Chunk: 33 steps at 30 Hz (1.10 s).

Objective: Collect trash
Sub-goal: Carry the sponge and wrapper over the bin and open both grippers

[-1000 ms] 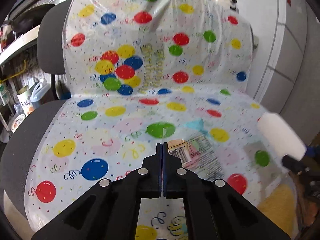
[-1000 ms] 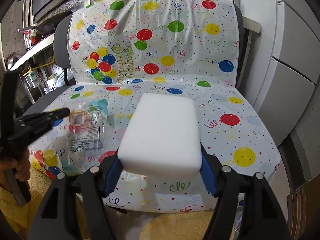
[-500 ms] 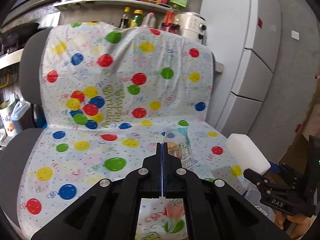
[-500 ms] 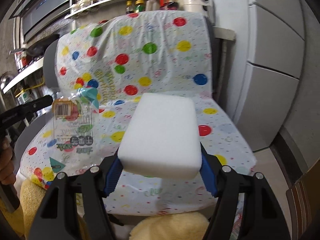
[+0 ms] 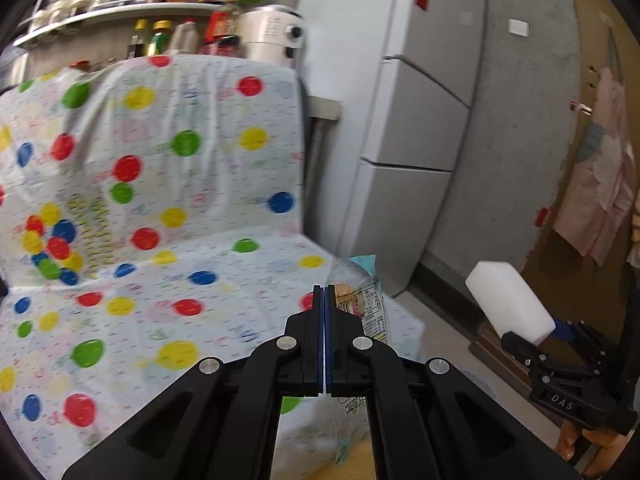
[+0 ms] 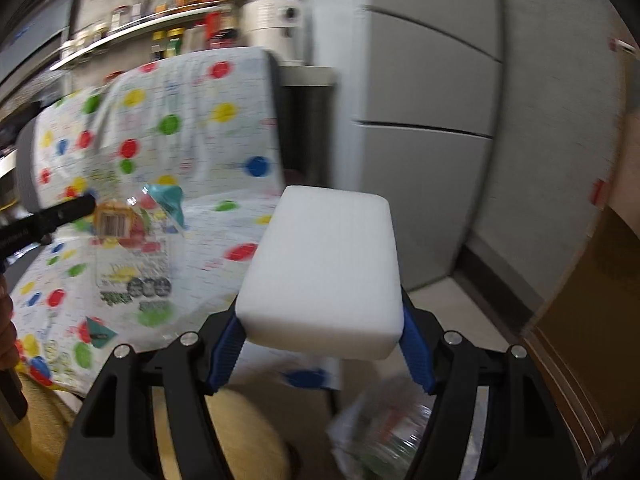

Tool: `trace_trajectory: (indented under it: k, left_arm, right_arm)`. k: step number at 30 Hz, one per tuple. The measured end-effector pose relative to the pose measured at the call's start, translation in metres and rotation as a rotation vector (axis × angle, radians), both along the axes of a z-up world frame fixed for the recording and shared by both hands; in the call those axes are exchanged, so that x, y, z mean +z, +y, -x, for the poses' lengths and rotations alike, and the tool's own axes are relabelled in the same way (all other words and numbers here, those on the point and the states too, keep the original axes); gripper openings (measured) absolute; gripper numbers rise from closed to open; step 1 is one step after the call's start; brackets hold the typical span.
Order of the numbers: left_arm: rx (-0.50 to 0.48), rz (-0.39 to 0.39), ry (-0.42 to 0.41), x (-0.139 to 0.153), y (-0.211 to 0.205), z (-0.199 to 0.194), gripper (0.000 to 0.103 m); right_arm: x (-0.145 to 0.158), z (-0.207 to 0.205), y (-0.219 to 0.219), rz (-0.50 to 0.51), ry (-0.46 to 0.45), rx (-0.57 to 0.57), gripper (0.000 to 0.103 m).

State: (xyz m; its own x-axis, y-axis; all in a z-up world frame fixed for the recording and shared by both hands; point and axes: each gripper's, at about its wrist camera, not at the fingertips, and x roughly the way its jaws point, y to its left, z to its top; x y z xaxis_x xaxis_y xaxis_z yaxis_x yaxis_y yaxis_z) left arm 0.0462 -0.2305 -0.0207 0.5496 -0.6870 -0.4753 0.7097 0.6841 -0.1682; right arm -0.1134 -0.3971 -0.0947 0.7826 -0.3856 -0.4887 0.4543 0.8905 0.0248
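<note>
Swinging rightward off the chair [image 5: 168, 288], the left gripper [image 5: 324, 300] now carries the pinched wrapper [image 6: 132, 240] airborne toward disposal; the right gripper [image 6: 320, 344] clamps the sponge [image 6: 324, 272].

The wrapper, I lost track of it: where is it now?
The wrapper hangs pinched in the left tongs, above the balloon-covered seat, left of the sponge.
</note>
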Motion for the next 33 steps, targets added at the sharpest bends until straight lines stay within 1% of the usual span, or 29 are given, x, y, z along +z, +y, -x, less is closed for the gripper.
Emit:
trace_trajectory:
  k: [3, 5, 9, 12, 15, 19, 23, 26, 27, 28, 29, 30, 31, 32, 33]
  left_arm:
    - [-0.061, 0.017, 0.01, -0.005, -0.031, 0.016, 0.0]
    - [-0.096, 0.01, 0.019, -0.014, -0.052, 0.03, 0.0]
    - [-0.173, -0.034, 0.072, -0.045, -0.091, 0.059, 0.0]
    - [-0.213, -0.081, 0.104, -0.07, -0.114, 0.077, 0.0]
    - [-0.258, -0.122, 0.127, -0.092, -0.135, 0.09, 0.0]
    - [-0.31, -0.164, 0.14, -0.113, -0.161, 0.098, 0.0]
    - [-0.336, -0.18, 0.151, -0.125, -0.184, 0.102, 0.0]
    - [-0.348, -0.197, 0.161, -0.132, -0.202, 0.101, 0.001]
    - [-0.353, -0.201, 0.165, -0.134, -0.205, 0.1, 0.004]
    - [-0.359, -0.213, 0.172, -0.137, -0.21, 0.099, 0.004]
    - [-0.365, -0.223, 0.181, -0.138, -0.213, 0.098, 0.007]
    - [-0.37, -0.23, 0.19, -0.139, -0.215, 0.096, 0.018]
    - [-0.37, -0.23, 0.194, -0.14, -0.214, 0.095, 0.025]
    - [-0.366, -0.219, 0.194, -0.139, -0.212, 0.092, 0.039]
    - [-0.365, -0.207, 0.197, -0.139, -0.211, 0.09, 0.047]
  right_arm:
    - [-0.014, 0.035, -0.024, 0.0, 0.023, -0.098, 0.067]
    - [-0.025, 0.054, -0.036, -0.014, 0.04, -0.147, 0.067]
    - [-0.052, 0.088, -0.055, -0.055, 0.075, -0.224, 0.067]
    - [-0.076, 0.1, -0.065, -0.102, 0.099, -0.261, 0.067]
    - [-0.101, 0.106, -0.074, -0.14, 0.133, -0.279, 0.067]
    - [-0.126, 0.109, -0.086, -0.199, 0.168, -0.294, 0.067]
    - [-0.142, 0.104, -0.098, -0.233, 0.194, -0.3, 0.068]
    - [-0.154, 0.097, -0.112, -0.284, 0.209, -0.286, 0.07]
    - [-0.155, 0.095, -0.114, -0.295, 0.211, -0.279, 0.071]
    - [-0.156, 0.093, -0.116, -0.298, 0.218, -0.286, 0.071]
    - [-0.156, 0.093, -0.116, -0.298, 0.221, -0.295, 0.073]
    - [-0.155, 0.093, -0.116, -0.296, 0.214, -0.297, 0.076]
    - [-0.153, 0.095, -0.116, -0.293, 0.207, -0.299, 0.077]
    - [-0.151, 0.097, -0.116, -0.289, 0.202, -0.302, 0.078]
    - [-0.148, 0.099, -0.116, -0.283, 0.195, -0.307, 0.078]
